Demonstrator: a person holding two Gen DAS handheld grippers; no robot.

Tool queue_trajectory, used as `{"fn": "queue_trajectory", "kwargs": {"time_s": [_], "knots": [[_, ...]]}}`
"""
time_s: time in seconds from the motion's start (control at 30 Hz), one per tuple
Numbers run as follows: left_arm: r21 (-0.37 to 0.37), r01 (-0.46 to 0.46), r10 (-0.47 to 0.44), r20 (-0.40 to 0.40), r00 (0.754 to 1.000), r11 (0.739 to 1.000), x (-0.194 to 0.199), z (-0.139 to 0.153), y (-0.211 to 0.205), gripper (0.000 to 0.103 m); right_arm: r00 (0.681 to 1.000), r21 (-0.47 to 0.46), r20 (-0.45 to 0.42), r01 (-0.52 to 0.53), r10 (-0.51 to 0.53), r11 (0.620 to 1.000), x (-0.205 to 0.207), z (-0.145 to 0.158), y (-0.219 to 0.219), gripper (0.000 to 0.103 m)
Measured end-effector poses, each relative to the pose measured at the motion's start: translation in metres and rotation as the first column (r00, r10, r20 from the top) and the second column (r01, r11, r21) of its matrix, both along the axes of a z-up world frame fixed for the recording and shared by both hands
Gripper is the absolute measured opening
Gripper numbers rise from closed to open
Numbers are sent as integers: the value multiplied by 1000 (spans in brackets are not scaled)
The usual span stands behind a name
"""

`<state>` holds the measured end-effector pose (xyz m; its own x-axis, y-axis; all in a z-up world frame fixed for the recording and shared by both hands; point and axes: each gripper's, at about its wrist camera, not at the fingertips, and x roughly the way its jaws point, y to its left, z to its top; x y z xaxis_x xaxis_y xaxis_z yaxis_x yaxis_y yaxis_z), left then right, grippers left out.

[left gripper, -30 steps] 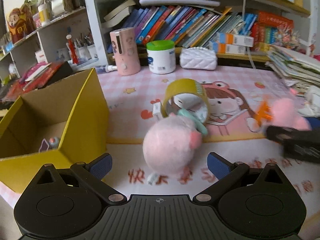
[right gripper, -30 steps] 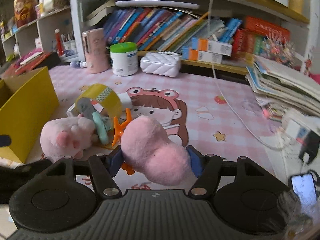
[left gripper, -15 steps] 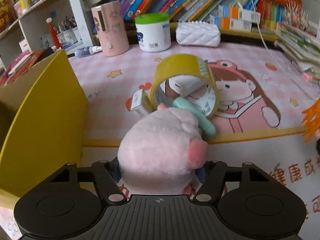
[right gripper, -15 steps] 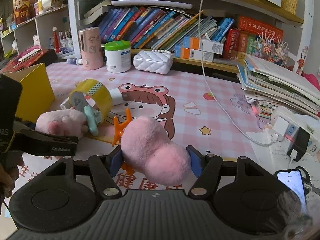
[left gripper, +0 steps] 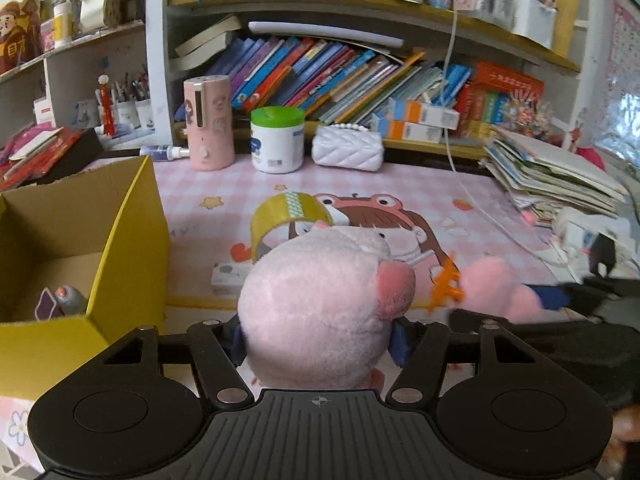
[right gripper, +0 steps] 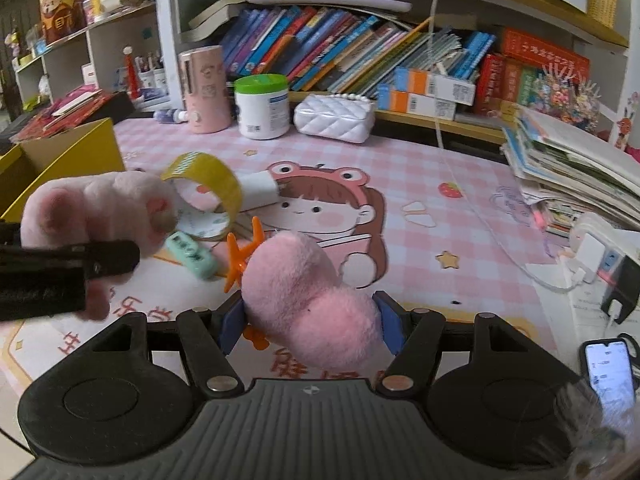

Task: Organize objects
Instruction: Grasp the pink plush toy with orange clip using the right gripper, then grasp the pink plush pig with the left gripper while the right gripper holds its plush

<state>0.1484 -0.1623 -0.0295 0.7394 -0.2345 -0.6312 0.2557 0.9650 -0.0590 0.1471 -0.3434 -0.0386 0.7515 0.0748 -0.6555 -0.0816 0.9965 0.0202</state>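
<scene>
- Yellow cardboard box (left gripper: pixel 132 248) stands open at the far left of the counter (left gripper: pixel 460 200); inside, on its floor, lie a small grey-and-orange thing and a purple scrap that I cannot make out.
- Just right of the box, my left claw (left gripper: pixel 318 338) is clenched on a pale pink plush pig (left gripper: pixel 320 304); its blue pads press both flanks, and the pig is up off the counter.
- Behind the pig, a roll of yellow tape (right gripper: pixel 208 184) stands on its edge on the cartoon-girl mat (right gripper: pixel 400 216), with a small white box (right gripper: pixel 260 188) touching its far side.
- A mint-green clip (right gripper: pixel 192 254) lies flat on the mat just below the tape roll.
- An orange claw hair clip (right gripper: pixel 240 256) sits right against the second toy, on its left side.
- My right claw (right gripper: pixel 310 326) is clamped on a pink plush toy (right gripper: pixel 308 296), pads pressed into both of its sides.
- Along the back, a pink cylinder (left gripper: pixel 208 124), a green-lidded white tub (left gripper: pixel 277 140) and a white quilted purse (left gripper: pixel 347 148) stand in a row before the books.
- At the far right, a stack of papers (right gripper: pixel 576 176), a white power strip (right gripper: pixel 592 248) and a lit phone (right gripper: pixel 610 372) lie near the counter's edge.
</scene>
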Motion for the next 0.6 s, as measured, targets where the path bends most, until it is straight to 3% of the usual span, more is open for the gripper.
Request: {"fn": "queue_trajectory", "kwargs": {"time_s": [0.23,0.6], "knots": [[-23,0,0,-7,1000,1000,-20,2,23,63,1000,-24,2,-28,28,999,-12,5,24,64],[-76,52,-51,11,999,996,-55,6,75,63,999,-63,25,36,-34,997,-54,19,66,64]]}}
